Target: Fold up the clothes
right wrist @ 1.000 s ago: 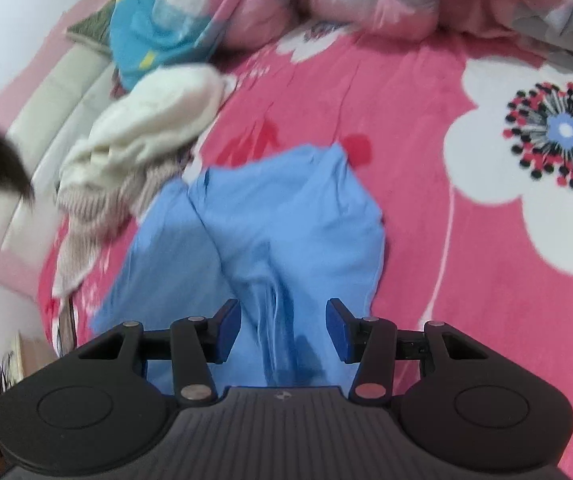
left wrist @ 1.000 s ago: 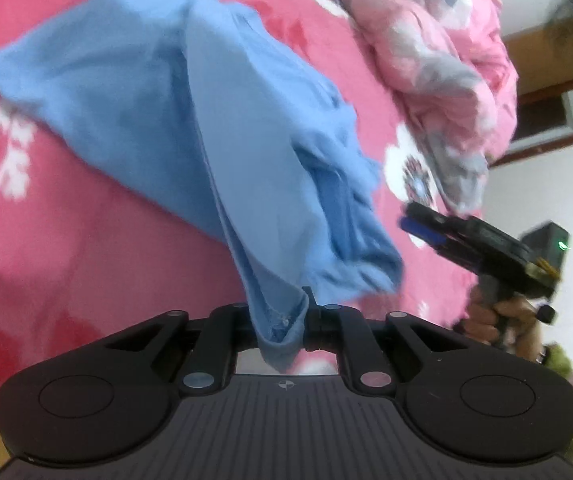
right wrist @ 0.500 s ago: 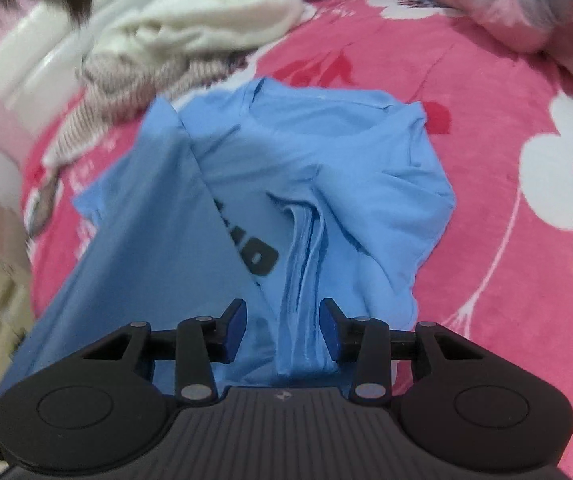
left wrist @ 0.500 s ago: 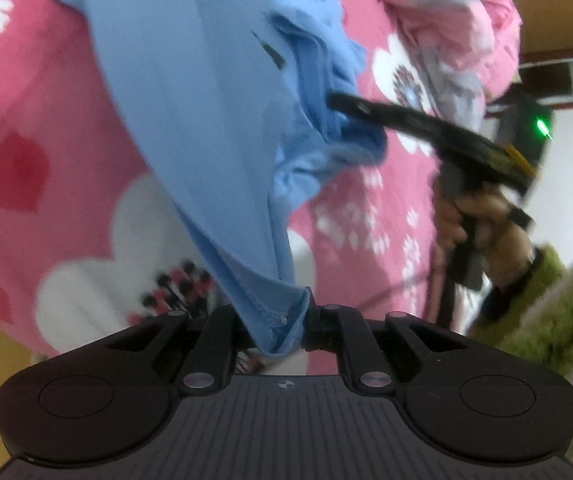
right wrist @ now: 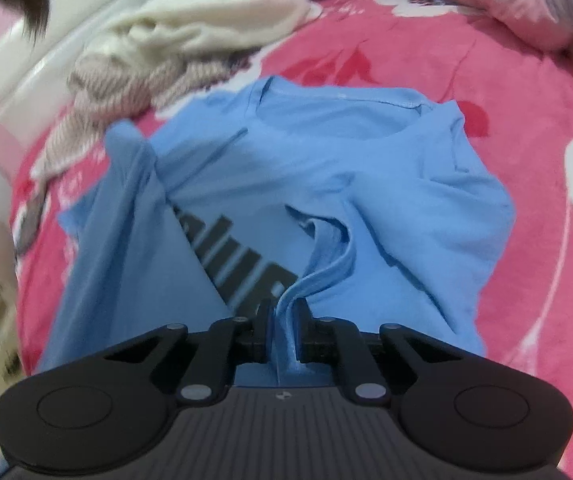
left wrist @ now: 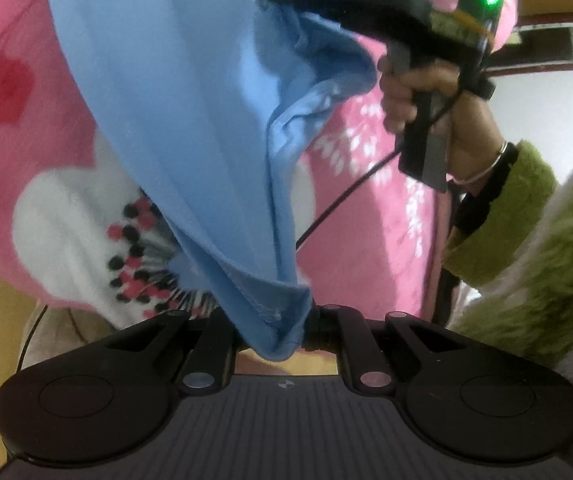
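The blue T-shirt (right wrist: 326, 184) is spread on the pink flowered bed cover (right wrist: 526, 280), with its bottom edge lifted. One corner of the hem is pinched by the left gripper (left wrist: 286, 328). A fold of the hem sits between the closing jaws of the right gripper (right wrist: 284, 320), and cream knitted clothes (right wrist: 190, 28) are heaped behind.

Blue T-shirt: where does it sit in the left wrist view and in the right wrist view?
Left wrist: blue T-shirt hangs from top centre down into the left gripper.
Right wrist: it fills the centre, a fold pinched in the right gripper.
Shared landmark: the pink flowered bedspread.
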`<action>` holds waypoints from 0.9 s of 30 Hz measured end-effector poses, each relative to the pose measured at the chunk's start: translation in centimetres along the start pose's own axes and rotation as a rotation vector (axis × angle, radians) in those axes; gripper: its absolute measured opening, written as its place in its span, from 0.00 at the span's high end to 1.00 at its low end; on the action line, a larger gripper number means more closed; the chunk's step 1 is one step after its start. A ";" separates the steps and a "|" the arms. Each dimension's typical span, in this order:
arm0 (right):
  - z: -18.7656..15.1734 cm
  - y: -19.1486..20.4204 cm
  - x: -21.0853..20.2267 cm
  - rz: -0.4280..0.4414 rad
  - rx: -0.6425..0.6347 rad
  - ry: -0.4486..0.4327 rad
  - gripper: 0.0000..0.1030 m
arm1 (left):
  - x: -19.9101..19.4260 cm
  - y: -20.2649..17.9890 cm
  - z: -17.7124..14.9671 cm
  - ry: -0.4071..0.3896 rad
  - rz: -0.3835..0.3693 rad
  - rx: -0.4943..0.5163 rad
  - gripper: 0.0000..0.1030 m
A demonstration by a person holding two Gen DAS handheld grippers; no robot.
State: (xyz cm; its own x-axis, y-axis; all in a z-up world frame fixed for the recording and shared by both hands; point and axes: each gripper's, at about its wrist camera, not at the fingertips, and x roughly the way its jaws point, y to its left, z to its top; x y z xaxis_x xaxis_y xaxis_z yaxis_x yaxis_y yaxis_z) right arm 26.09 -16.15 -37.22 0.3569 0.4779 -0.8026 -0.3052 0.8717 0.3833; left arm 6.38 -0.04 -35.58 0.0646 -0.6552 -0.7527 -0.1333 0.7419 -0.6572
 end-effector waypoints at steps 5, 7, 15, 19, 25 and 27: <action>-0.2 1.1 -0.4 0.075 0.059 -0.010 0.50 | -1.7 0.0 0.6 0.038 0.034 0.032 0.68; -0.5 1.7 -1.6 0.100 0.059 -0.023 0.49 | -2.8 -0.3 0.8 0.061 0.049 0.065 0.64; -3.6 0.1 -6.8 0.055 0.157 -0.018 0.48 | -4.2 0.5 0.8 0.172 0.091 0.110 0.49; -5.4 -2.4 -8.7 0.022 0.269 -0.038 0.48 | -3.5 1.0 0.8 0.222 0.100 0.094 0.49; -6.6 -6.0 -8.8 -0.008 0.461 -0.041 0.51 | -5.2 -0.4 4.5 0.112 0.132 0.137 0.49; -7.0 -6.6 -8.1 0.001 0.524 -0.012 0.52 | -5.8 -1.0 7.6 0.011 0.143 0.142 0.49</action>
State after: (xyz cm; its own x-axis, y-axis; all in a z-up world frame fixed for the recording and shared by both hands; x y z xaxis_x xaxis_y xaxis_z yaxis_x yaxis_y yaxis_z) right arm 19.02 -26.51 -36.49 0.3681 0.4774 -0.7979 0.1760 0.8068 0.5640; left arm 13.71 4.11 -30.89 0.0445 -0.5428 -0.8386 0.0007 0.8395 -0.5434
